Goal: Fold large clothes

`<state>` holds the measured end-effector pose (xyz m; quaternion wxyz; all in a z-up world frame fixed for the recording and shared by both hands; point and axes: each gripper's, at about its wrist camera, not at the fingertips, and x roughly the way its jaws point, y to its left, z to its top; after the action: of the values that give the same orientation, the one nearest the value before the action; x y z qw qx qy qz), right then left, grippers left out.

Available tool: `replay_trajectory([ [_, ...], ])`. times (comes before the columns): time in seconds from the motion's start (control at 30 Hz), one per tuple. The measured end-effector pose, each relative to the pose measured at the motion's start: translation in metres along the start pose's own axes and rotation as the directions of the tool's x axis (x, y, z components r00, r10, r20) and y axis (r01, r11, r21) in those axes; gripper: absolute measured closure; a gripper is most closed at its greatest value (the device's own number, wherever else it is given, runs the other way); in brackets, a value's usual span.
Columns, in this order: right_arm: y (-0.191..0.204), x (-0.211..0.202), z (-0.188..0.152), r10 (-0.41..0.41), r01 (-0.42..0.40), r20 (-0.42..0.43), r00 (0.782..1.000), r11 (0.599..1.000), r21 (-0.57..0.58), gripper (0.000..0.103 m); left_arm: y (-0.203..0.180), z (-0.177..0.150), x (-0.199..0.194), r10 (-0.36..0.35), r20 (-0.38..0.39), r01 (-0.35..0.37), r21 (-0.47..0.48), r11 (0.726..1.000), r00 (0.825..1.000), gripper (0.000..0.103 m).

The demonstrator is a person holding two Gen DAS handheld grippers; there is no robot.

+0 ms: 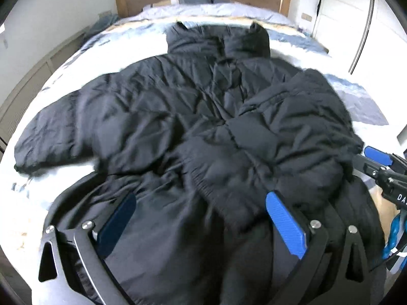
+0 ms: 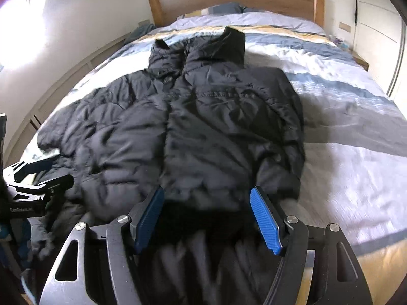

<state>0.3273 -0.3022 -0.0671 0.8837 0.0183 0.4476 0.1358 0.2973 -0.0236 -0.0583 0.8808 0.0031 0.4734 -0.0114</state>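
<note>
I see the black puffer jacket (image 1: 193, 117) spread mid-frame on the bed (image 2: 356, 152), its right sleeve (image 1: 292, 137) already folded across the body, left sleeve (image 1: 56, 137) still out. Left gripper (image 1: 201, 213) and right gripper (image 2: 206, 216) both gape, holding nothing. Most folding remains, I judge.

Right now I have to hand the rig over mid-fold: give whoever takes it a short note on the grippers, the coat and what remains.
Left gripper: jaws wide apart over the lower hem, nothing visibly pinched.
Right gripper: jaws also apart, straddling dark fabric at the hem; no clamp evident.
Black puffy quilted coat: lies front up on the striped blue and white duvet, hood toward the wooden headboard.
Done: one sleeve folded across the chest.
Left: the other sleeve is spread outward; fold it in, then fold the body.
</note>
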Motion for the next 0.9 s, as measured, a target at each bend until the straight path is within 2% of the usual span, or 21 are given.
replay_trajectory([
  [0.17,0.02,-0.047,-0.014,0.013,-0.014,0.061,0.998,1.0,0.023,0.032,0.031,-0.018,-0.052,-0.006,0.039,0.006,0.008,1.0,0.999,0.0],
  [0.27,0.033,-0.075,-0.024,0.017,-0.021,0.098,0.995,0.999,0.046,0.032,0.061,-0.03,-0.074,0.018,0.055,-0.018,-0.015,1.0,0.998,0.0],
  [0.43,0.054,-0.107,-0.036,0.027,-0.039,0.148,0.989,0.996,0.077,0.032,0.136,-0.048,-0.093,0.05,0.057,-0.043,-0.116,0.992,0.997,0.0],
  [0.53,0.062,-0.119,-0.039,0.022,-0.038,0.168,0.985,0.995,0.092,0.032,0.193,-0.051,-0.092,0.063,0.037,-0.054,-0.212,0.976,0.997,0.0],
  [0.63,0.065,-0.127,-0.037,0.01,-0.029,0.181,0.983,0.994,0.104,0.032,0.256,-0.055,-0.083,0.055,0.02,-0.046,-0.328,0.943,0.998,0.0],
  [0.8,0.063,-0.134,-0.028,-0.03,0.003,0.193,0.981,0.991,0.135,0.032,0.334,-0.063,-0.062,0.053,0.002,-0.046,-0.475,0.879,0.999,0.002],
  [0.83,0.06,-0.136,-0.026,-0.044,0.015,0.196,0.98,0.989,0.149,0.032,0.347,-0.063,-0.056,0.037,0.004,-0.03,-0.504,0.863,0.999,0.002],
  [0.9,0.055,-0.136,-0.023,-0.066,0.032,0.196,0.978,0.985,0.17,0.032,0.376,-0.065,-0.041,-0.02,0.027,0.032,-0.585,0.81,0.999,0.002],
])
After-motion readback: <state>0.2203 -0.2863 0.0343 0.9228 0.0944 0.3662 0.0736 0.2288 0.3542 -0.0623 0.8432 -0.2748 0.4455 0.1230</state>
